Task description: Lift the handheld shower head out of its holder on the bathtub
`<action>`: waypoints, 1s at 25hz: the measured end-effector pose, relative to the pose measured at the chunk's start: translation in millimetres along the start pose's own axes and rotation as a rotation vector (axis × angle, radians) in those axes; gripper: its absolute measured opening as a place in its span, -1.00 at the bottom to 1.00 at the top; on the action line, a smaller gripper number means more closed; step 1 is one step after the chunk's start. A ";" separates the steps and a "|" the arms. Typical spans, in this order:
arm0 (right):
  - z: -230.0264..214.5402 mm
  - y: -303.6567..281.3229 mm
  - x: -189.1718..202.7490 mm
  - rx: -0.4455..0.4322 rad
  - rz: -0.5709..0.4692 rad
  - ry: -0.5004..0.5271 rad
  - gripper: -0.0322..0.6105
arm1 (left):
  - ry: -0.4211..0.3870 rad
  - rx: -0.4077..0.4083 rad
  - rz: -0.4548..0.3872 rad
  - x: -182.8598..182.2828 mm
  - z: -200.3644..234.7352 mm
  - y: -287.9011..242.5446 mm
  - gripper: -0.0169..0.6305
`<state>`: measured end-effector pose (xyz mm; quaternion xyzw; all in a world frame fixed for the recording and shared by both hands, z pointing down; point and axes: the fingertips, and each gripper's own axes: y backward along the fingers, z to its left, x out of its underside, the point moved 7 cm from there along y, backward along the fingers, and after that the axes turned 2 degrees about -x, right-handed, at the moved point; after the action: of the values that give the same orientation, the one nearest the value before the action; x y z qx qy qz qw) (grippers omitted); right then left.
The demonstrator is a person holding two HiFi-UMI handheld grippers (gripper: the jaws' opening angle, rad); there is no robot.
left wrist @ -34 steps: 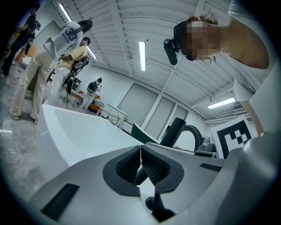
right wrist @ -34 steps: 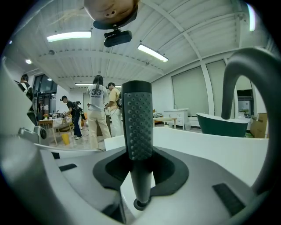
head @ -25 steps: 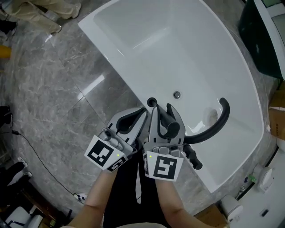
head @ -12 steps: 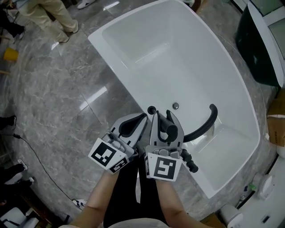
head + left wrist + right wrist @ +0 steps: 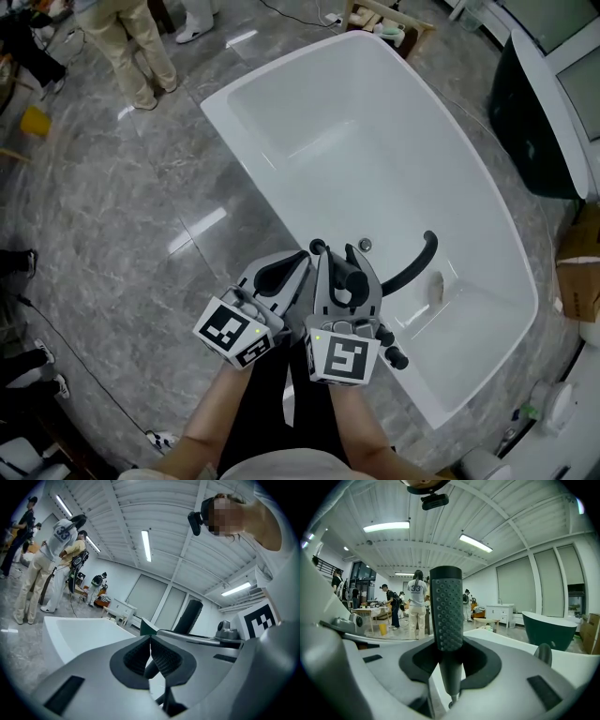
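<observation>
My right gripper (image 5: 339, 253) is shut on the dark grey handheld shower head (image 5: 352, 277), gripping its stem. In the right gripper view the head's dotted face (image 5: 446, 606) stands upright above the jaws of that gripper (image 5: 449, 648). Just left of it, my left gripper (image 5: 300, 257) is shut, its ribbed pads (image 5: 161, 656) touching at the tips with nothing gripped. Both are held side by side over the near rim of the white bathtub (image 5: 246, 178). The round black holder (image 5: 319, 247) shows on the rim just beyond the jaw tips.
A curved black spout (image 5: 419, 255) arches over the tub's right end, with a chrome overflow (image 5: 366, 245) beside it. A dark green tub (image 5: 534, 122) and a cardboard box (image 5: 577, 272) stand at the right. People (image 5: 127, 42) stand on the grey marble floor at upper left.
Both grippers have risen together with the shower head still in the right one. The tub and holder now look further below and smaller.
</observation>
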<state>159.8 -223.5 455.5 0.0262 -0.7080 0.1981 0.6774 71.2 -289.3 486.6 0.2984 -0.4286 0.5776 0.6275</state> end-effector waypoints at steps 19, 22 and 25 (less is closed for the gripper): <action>11.1 46.9 -64.2 -0.093 -0.084 0.042 -0.51 | -0.071 -0.043 -0.048 -49.8 -45.6 42.4 -0.91; 11.6 51.5 -72.3 -0.105 -0.092 0.051 -0.51 | -0.080 -0.046 -0.057 -55.4 -51.5 47.0 -0.91; 12.8 56.3 -81.6 -0.121 -0.104 0.063 -0.51 | -0.080 -0.050 -0.072 -61.4 -57.6 49.7 -0.91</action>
<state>137.0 -194.6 362.5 0.0158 -0.6946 0.1200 0.7091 35.8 -260.3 400.2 0.3208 -0.4566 0.5313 0.6374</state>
